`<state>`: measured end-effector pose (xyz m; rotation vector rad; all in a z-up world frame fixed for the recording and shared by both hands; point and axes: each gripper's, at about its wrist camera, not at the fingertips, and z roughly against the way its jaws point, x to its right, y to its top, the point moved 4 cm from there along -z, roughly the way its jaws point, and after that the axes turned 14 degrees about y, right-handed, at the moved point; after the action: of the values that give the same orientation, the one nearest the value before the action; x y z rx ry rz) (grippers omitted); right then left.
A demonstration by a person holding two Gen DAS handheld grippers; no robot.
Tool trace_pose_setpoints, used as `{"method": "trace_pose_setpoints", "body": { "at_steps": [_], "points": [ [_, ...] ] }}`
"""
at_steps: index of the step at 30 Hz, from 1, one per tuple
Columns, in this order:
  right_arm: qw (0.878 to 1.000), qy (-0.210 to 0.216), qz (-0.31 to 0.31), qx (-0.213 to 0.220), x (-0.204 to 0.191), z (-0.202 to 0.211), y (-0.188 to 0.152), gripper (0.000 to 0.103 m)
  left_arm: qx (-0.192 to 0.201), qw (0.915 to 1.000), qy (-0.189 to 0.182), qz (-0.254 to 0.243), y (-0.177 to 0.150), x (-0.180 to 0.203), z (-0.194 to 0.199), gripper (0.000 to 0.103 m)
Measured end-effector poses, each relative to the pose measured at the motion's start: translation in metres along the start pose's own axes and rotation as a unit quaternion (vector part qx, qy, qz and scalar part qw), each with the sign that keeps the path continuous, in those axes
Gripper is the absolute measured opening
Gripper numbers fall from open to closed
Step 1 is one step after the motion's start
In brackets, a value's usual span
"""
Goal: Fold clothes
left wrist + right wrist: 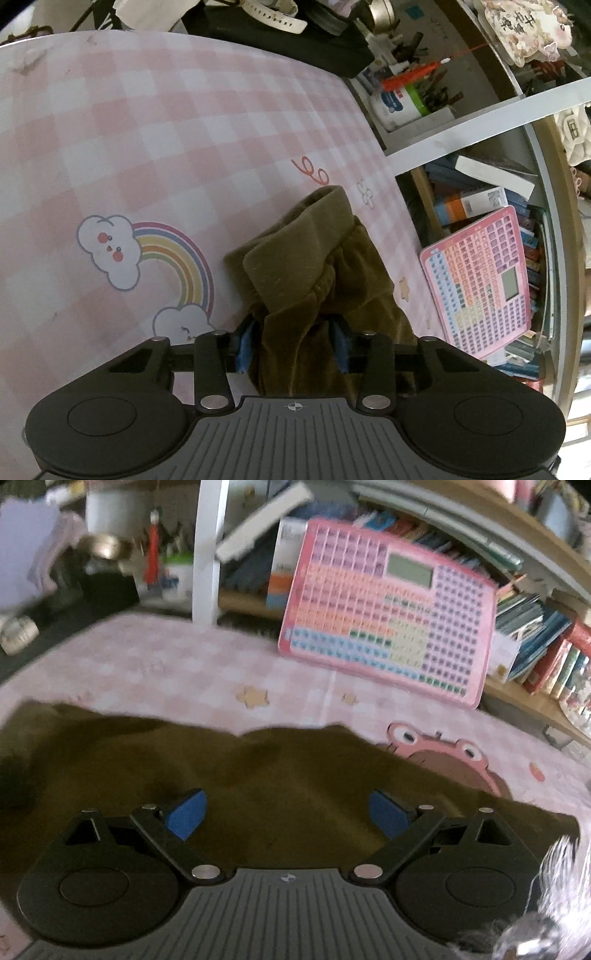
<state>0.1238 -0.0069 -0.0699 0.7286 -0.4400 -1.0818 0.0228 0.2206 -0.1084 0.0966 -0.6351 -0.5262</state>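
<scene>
- Across the pink checked mat [184, 122], my landmark for all that follows, lies the one garment: an olive-brown velour piece [314, 258], bunched and partly doubled over near the mat's far-right edge in the left wrist view, beside the printed rainbow [177, 254].
- Beyond that edge of the mat, a pink keyboard toy [388, 624] leans against shelves of books, well apart from the cloth.
- Seen from the right wrist, the same garment [258, 775] spreads wide and rumpled over the near part of the mat, covering part of a pink frog print [443, 753]; this view is blurred.
- My left gripper [295, 341] has its blue pads [245, 343] pressed on a thick gathered fold of the cloth, so I read it as clamped on the garment.
- My right gripper [291, 812] hangs over the cloth with its fingers wide apart, nothing between them pinched.
- I judge the fabric soft, light and limp, with a plush nap that should grip well; it will sag and bunch, so I would take hold at a hem or elastic-gathered edge, not the loose middle.
</scene>
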Motion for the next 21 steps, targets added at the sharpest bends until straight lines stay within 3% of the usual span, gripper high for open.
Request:
{"method": "trace_pose_setpoints", "body": {
  "at_steps": [3,11,13,15,21],
  "points": [
    [1.0,-0.002,0.001,-0.005,-0.001,-0.009,-0.008,0.097,0.002,1.0,-0.001,0.002,0.0,0.0,0.001,0.041],
    [1.0,0.009,0.019,-0.009,-0.019,0.042,-0.047,0.097,0.014,0.9998,0.003,0.015,-0.003,-0.001,0.002,0.038],
    [0.999,0.003,0.031,-0.016,-0.026,0.048,-0.059,0.097,0.018,0.9997,0.007,0.014,-0.003,-0.002,0.001,0.024],
    [0.999,-0.005,0.036,-0.009,-0.03,0.048,-0.062,0.097,0.02,0.9997,0.009,0.011,-0.003,-0.003,-0.001,0.017],
    [0.999,0.013,0.031,-0.019,-0.027,0.045,-0.057,0.097,0.071,0.9944,0.005,-0.079,-0.01,0.018,0.017,0.009]
  ]
}}
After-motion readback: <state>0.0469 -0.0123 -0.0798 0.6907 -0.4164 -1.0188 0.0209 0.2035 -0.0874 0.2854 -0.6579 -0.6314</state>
